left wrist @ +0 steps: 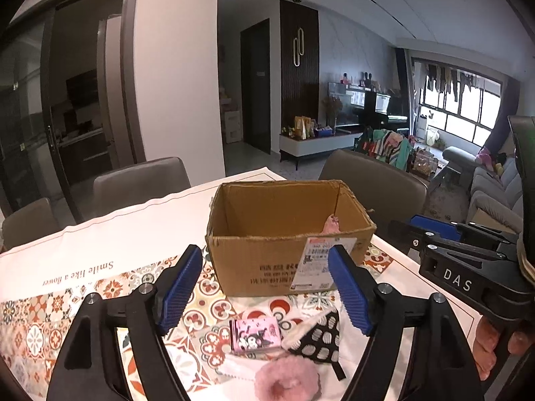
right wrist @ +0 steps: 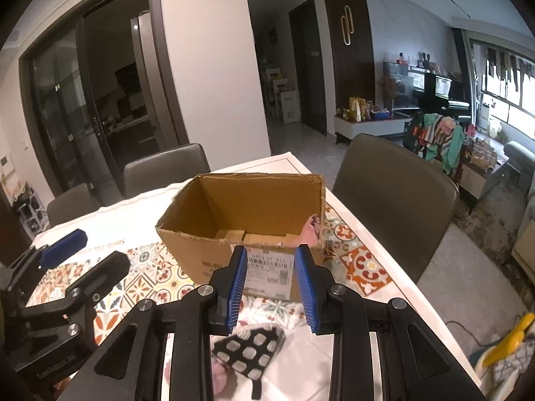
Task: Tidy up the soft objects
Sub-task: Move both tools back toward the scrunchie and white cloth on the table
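Observation:
An open cardboard box (left wrist: pixel 287 234) stands on the table, also in the right wrist view (right wrist: pixel 200 244); a pink soft item (left wrist: pixel 332 224) lies inside at its right wall (right wrist: pixel 311 230). In front of it lie a black-and-white spotted pouch (left wrist: pixel 317 337) (right wrist: pixel 247 347), a pink fluffy scrunchie (left wrist: pixel 286 379) and a pink printed packet (left wrist: pixel 255 334). My left gripper (left wrist: pixel 265 289) is open and empty above these items. My right gripper (right wrist: pixel 271 287) is open and empty above the pouch, and shows at the right of the left wrist view (left wrist: pixel 434 234).
A patterned tablecloth (left wrist: pixel 67 317) covers the table. Grey chairs (right wrist: pixel 394 193) stand around the far and right sides. The table's right edge (right wrist: pixel 418 284) drops to the floor. A yellow object (right wrist: pixel 508 344) lies low at the right.

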Demonstrator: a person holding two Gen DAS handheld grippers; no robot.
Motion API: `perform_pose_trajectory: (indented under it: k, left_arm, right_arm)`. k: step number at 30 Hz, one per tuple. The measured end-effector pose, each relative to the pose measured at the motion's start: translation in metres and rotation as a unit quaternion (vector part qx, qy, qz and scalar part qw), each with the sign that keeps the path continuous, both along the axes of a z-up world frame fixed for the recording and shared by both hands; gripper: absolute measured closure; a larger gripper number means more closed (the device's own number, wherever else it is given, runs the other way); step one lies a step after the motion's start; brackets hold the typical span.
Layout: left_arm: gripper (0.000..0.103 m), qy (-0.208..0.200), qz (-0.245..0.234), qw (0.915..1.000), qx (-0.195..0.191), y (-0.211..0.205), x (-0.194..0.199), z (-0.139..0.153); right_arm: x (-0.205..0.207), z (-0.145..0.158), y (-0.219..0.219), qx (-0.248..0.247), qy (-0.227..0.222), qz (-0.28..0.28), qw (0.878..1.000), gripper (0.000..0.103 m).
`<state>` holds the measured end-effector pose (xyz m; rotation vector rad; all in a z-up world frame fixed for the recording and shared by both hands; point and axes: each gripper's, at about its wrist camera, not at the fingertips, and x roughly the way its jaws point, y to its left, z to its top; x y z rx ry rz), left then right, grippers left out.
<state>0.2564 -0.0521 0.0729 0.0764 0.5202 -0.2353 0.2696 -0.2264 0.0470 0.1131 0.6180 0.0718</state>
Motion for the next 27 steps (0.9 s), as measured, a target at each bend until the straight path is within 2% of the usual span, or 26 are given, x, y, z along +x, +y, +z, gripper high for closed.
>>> perform_pose_trajectory:
  k: [8,12,17,23,27]
  left_arm:
    - [0.020,-0.002,0.019,0.9998,-0.003,0.003,-0.035,-0.018]
    - [0.018,-0.008,0.026,0.9996,-0.005,0.005,-0.053,-0.031]
    - [0.014,-0.023,0.037,0.9990,-0.002,0.006,-0.075,-0.042]
    - [0.008,-0.049,0.044,0.9977,0.018,0.000,-0.104,-0.054]
    - [0.007,-0.044,0.039,0.9979,0.026,-0.006,-0.113,-0.067]
  right_arm:
    - [-0.028,-0.013,-0.005,0.001,-0.003,-0.008,1.000,0.071]
    - [-0.048,-0.020,-0.002,-0.007,-0.011,-0.016,1.000,0.061]
    - [-0.066,-0.026,0.003,-0.025,-0.019,-0.012,0.999,0.061]
    - [-0.081,-0.039,0.001,-0.015,-0.017,-0.002,1.000,0.061]
    - [-0.089,-0.052,-0.005,-0.012,-0.009,-0.005,1.000,0.061]
